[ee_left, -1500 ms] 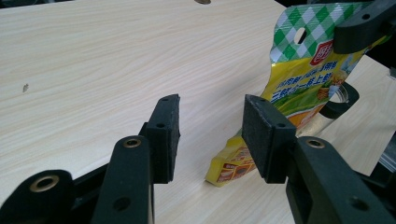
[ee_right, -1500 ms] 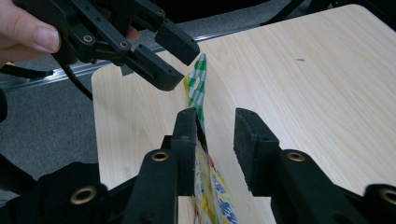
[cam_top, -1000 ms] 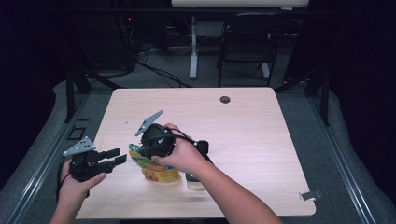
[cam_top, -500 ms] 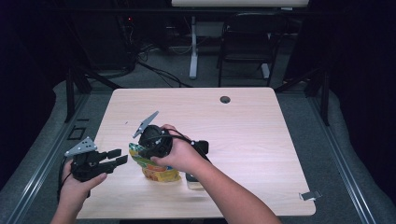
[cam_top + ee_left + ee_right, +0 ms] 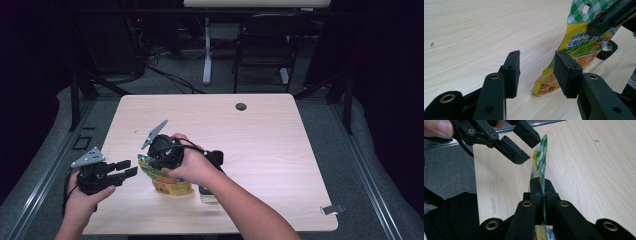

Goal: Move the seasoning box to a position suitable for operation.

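Note:
A yellow-and-green snack bag with a green checked top stands on the wooden table. My right gripper is shut on the bag's top edge, and in the right gripper view the bag runs thin and upright between the closed jaws of the right gripper. My left gripper hovers open just left of the bag, not touching it. In the left gripper view, the left gripper stands open with the bag just beyond its right jaw. The left gripper also appears open in the right gripper view, near the bag's top.
A clear plastic item lies on the table under the right forearm. A dark round cable hole sits near the far edge. A small grey clip is at the table's right front edge. A chair stands beyond.
My left gripper has edged a little to the right, toward the bag. The right gripper keeps its hold on the bag in almost the same place.

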Motion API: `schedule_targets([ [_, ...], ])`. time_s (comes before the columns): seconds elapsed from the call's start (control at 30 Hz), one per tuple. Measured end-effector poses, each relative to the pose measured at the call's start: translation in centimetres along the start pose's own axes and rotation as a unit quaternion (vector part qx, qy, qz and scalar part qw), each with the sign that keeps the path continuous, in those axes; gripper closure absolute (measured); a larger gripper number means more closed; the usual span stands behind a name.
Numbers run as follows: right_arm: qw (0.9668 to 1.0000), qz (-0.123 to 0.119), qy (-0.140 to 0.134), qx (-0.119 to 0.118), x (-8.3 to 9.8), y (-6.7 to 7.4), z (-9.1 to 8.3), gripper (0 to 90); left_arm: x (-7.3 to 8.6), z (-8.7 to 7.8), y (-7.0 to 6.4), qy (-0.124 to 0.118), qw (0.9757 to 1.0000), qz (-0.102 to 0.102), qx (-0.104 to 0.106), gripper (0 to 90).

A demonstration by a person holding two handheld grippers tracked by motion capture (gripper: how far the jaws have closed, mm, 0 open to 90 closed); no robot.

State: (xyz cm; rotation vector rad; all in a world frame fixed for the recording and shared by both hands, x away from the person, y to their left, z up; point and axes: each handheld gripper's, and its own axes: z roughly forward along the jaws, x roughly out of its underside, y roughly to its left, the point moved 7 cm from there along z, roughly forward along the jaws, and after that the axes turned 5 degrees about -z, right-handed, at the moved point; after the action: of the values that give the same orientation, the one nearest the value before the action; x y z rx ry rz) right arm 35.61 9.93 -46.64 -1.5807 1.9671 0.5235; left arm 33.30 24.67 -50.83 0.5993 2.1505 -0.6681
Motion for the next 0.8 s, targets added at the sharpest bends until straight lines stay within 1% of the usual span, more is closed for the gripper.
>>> schedule_targets([
  [0.37, 1.0000, -0.008, -0.003, 0.003, 0.03, 0.15, -0.07, 90.0, 0.04, 0.15, -0.06, 0.000, 1.0000, 0.001, 0.001, 56.8],
  [0.47, 0.9999, -0.015, -0.004, 0.006, 0.10, 0.20, -0.17, 90.0, 0.03, 0.17, -0.07, 0.000, 1.0000, 0.002, 0.002, 56.8],
  [0.57, 0.9999, -0.016, -0.002, 0.005, 0.21, 0.29, -0.36, 90.0, 0.07, 0.21, -0.17, 0.003, 1.0000, 0.002, 0.002, 56.8],
  [0.6, 0.9998, -0.016, -0.004, 0.006, 0.26, 0.28, -0.41, 90.0, 0.07, 0.23, -0.16, 0.005, 1.0000, 0.005, 0.003, 56.8],
  [0.73, 0.9998, -0.015, -0.006, 0.007, 0.43, 0.22, -0.66, 90.0, 0.07, 0.36, -0.30, 0.003, 1.0000, 0.005, 0.004, 56.8],
  [0.8, 0.9998, -0.019, -0.003, 0.008, 0.56, 0.20, -0.77, 90.0, 0.07, 0.36, -0.35, 0.004, 1.0000, 0.006, 0.003, 56.5],
])
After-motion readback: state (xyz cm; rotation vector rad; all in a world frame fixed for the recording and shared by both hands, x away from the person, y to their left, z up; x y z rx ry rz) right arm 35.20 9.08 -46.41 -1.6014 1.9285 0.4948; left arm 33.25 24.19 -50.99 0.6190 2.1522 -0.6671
